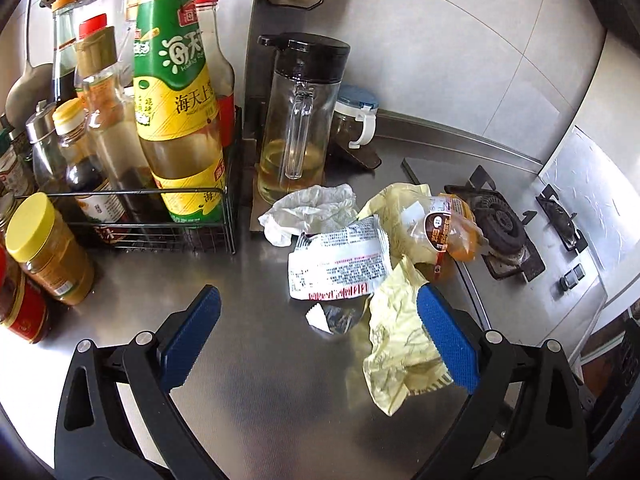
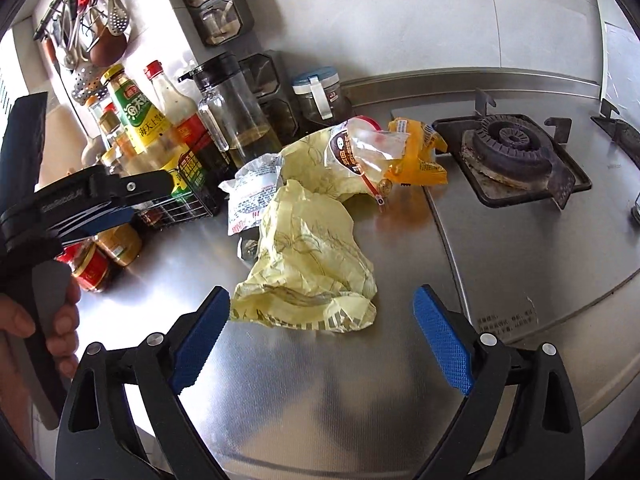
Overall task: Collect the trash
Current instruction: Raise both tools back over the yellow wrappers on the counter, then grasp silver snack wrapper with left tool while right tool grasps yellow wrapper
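Left gripper (image 1: 318, 324) fingers spread, nothing between them but bare desk (image 1: 256, 360) and a small foil scrap (image 1: 334, 318). Right finger's pad overlaps the yellow wrapper (image 1: 400, 344); contact unclear. Ahead of the fingertips: white printed packet (image 1: 340, 264), crumpled white bag (image 1: 312, 212), brown-label bag (image 1: 444, 228). Left of the fingers: bottle rack (image 1: 160, 216), yellow-lid jar (image 1: 48, 248).

Right gripper (image 2: 322, 332) fingers also spread, empty, yellow wrapper (image 2: 308, 272) just ahead between the tips. Only this view shows the orange packet (image 2: 420, 152) beyond, beside the burner (image 2: 512, 152), plus the hand (image 2: 36, 320) holding the left gripper (image 2: 100, 204) at far left. Foil scrap nearly hidden behind the wrapper here.
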`<action>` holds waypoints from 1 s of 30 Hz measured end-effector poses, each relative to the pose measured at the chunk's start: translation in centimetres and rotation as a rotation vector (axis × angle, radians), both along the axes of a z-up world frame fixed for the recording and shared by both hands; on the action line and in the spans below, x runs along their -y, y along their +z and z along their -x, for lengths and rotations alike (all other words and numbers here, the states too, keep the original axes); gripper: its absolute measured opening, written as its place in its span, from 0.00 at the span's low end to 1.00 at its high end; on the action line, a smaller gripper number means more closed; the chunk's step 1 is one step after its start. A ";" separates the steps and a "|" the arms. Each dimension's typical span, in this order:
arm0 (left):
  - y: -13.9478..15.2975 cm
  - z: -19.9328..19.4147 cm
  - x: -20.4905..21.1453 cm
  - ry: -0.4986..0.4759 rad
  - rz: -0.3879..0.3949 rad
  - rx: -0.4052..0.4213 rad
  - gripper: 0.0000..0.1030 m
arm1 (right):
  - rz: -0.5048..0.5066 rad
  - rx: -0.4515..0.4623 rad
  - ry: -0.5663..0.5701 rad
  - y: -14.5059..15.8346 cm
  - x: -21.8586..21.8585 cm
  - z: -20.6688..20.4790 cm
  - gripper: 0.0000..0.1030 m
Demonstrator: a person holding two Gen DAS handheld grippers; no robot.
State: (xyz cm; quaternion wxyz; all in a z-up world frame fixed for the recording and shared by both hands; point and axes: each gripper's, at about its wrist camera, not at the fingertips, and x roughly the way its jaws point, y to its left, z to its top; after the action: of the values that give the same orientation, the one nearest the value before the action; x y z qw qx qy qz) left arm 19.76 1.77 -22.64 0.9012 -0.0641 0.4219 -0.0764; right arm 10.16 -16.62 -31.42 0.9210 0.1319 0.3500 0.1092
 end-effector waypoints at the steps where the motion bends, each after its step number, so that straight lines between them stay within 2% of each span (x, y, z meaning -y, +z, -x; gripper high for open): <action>1: -0.4 -0.8 0.1 -0.003 0.007 -0.012 0.91 | 0.008 -0.003 0.004 -0.1 -0.3 -0.4 0.91; 5: -2.1 -4.0 0.7 -0.018 0.036 -0.066 0.91 | 0.013 0.004 -0.001 -0.4 -0.8 -1.7 0.91; 12: -4.4 -7.8 2.7 -0.067 -0.003 -0.117 0.91 | 0.035 -0.017 -0.004 -1.8 -2.0 -3.7 0.92; 21: -7.6 -10.0 2.6 -0.067 0.037 -0.195 0.91 | 0.046 -0.064 -0.004 -3.5 -3.0 -5.2 0.92; 22: -7.8 -10.0 2.5 -0.068 0.044 -0.196 0.86 | 0.044 -0.064 0.002 -3.6 -3.0 -5.2 0.92; 23: -7.9 -10.0 2.4 -0.073 0.053 -0.200 0.81 | 0.045 -0.061 0.006 -3.6 -3.0 -5.1 0.86; 24: -8.0 -10.1 2.3 -0.078 0.058 -0.209 0.68 | 0.044 -0.058 0.018 -3.5 -3.1 -5.1 0.72; 25: -8.1 -10.0 2.3 -0.084 0.060 -0.214 0.61 | 0.045 -0.056 0.026 -3.5 -3.1 -5.0 0.66; 27: -8.0 -9.8 2.2 -0.095 0.055 -0.209 0.56 | 0.058 -0.042 0.035 -3.2 -3.3 -4.7 0.47; 30: -7.6 -9.3 2.1 -0.107 0.053 -0.198 0.43 | 0.073 -0.034 0.041 -2.9 -3.4 -4.4 0.39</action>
State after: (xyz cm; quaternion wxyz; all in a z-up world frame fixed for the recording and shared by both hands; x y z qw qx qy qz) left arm 29.03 -0.36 -30.20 0.8478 -0.0727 0.5093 -0.1288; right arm 14.55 -13.19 -34.30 0.9166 0.0929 0.3719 0.1131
